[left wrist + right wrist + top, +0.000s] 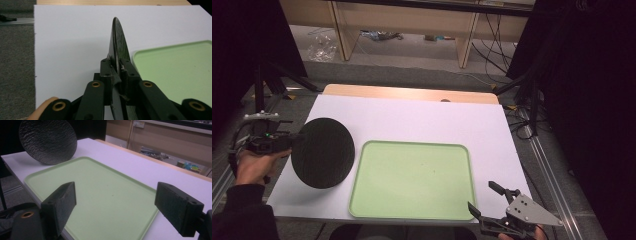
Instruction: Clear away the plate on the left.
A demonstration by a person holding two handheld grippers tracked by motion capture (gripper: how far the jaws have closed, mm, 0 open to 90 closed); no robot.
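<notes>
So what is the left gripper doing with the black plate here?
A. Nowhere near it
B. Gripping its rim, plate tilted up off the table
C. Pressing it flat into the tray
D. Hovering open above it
B: the left gripper has its jaws closed on the rim of the plate, which stands tilted beside the tray.

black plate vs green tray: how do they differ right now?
The black plate is round; the green tray is a rounded rectangle. The plate is tilted up, gripped at its rim by the left gripper; the tray lies flat on the white table, ungripped. The plate looks textured, the tray smooth. Neither holds anything.
</notes>
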